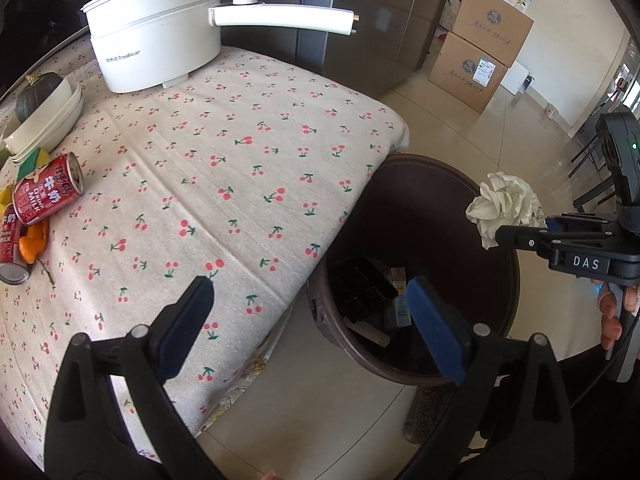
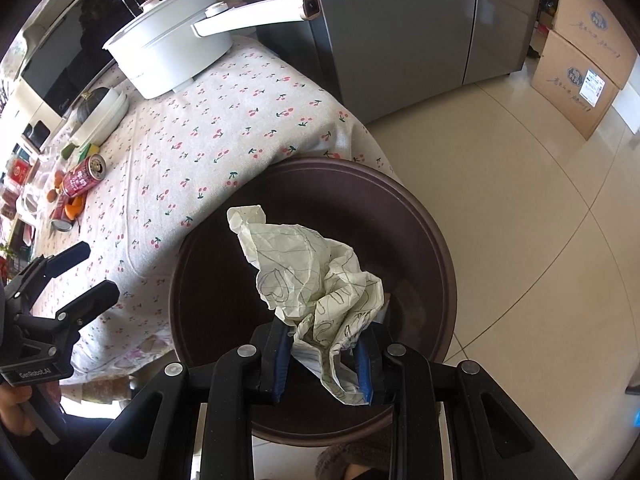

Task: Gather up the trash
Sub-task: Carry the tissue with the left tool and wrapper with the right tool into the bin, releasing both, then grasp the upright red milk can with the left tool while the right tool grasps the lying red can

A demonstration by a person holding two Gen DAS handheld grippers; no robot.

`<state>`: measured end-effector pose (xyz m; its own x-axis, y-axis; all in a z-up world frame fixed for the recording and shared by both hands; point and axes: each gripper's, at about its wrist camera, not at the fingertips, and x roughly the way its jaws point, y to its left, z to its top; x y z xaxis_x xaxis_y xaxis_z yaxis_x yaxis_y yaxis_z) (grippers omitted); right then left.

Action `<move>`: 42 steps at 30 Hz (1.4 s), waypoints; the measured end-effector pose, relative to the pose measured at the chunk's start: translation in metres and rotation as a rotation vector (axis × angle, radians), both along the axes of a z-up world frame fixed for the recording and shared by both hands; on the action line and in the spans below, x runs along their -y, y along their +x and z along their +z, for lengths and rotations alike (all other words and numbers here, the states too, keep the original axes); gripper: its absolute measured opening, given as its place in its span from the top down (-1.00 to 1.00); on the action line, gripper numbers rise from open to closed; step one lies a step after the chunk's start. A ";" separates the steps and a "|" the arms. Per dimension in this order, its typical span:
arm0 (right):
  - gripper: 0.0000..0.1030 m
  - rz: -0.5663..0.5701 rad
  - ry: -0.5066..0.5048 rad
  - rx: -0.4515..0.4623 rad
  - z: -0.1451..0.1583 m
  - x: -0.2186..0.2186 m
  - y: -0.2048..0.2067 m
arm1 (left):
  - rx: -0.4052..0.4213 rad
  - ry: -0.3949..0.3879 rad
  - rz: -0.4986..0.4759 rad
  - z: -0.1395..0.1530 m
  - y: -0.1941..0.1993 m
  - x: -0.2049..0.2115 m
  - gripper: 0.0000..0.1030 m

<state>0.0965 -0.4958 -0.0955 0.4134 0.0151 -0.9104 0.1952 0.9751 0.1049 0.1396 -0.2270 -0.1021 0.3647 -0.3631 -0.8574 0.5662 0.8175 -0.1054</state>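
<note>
1. Red milk cans [image 1: 48,194] lie on their sides at the left edge of the tabletop [image 1: 240,168], among orange peel [image 1: 34,242] and a stack of cream bowls [image 1: 48,124]; in my judgement these are the trash not yet collected.
2. The white Royalstar electric pot [image 1: 160,44] stands at the far edge of the cherry-print cloth, its long handle reaching out past the right edge, well apart from the cans.
3. The left gripper [image 1: 308,320] hangs over the near right corner of the tabletop with its blue-padded jaws spread wide and nothing between them, one finger above the cloth and the other above the bin.
4. The dark brown trash bin [image 2: 424,216] sits on the floor tight against the right edge of the tabletop, with a few boxes and scraps already at its bottom.
5. The right gripper [image 2: 324,360] is closed narrowly on the lower part of a crumpled sheet of paper [image 2: 316,280], pencil scribbles visible on it, held above the bin's mouth.
6. To do this step well, I would keep the paper centred over the opening, clear of the rim, then spread the jaws fully so the wad drops free rather than snagging on a pad.
</note>
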 end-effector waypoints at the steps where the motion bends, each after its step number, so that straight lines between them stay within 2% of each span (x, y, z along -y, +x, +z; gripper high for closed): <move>1: 0.43 0.000 0.001 0.000 0.000 -0.001 0.001 | -0.002 -0.002 0.008 0.001 0.001 -0.003 -0.90; 5: 0.34 -0.017 0.006 -0.002 0.000 -0.001 0.002 | -0.013 -0.014 0.037 0.004 0.004 -0.017 -0.91; 6: 0.26 -0.026 0.009 -0.005 0.000 0.000 0.002 | -0.016 -0.017 0.045 0.005 0.005 -0.020 -0.91; 8: -0.15 -0.044 0.013 0.001 0.001 0.001 0.002 | -0.021 -0.021 0.059 0.006 0.006 -0.025 -0.91; 10: -0.23 -0.046 0.013 0.009 0.003 0.000 0.001 | -0.024 -0.024 0.072 0.007 0.007 -0.029 -0.91; 22: -0.37 -0.010 0.009 0.022 0.011 -0.022 0.014 | -0.024 -0.025 0.116 0.012 0.011 -0.050 -0.91; 30: -0.45 0.068 0.002 0.034 0.019 -0.066 0.047 | -0.016 -0.003 0.213 0.020 0.027 -0.097 -0.91; 36: -0.50 0.152 -0.028 0.031 0.023 -0.110 0.084 | 0.013 0.037 0.359 0.030 0.057 -0.161 -0.91; 42: -0.52 0.194 -0.001 0.018 0.022 -0.147 0.129 | -0.025 0.015 0.545 0.023 0.099 -0.230 -0.91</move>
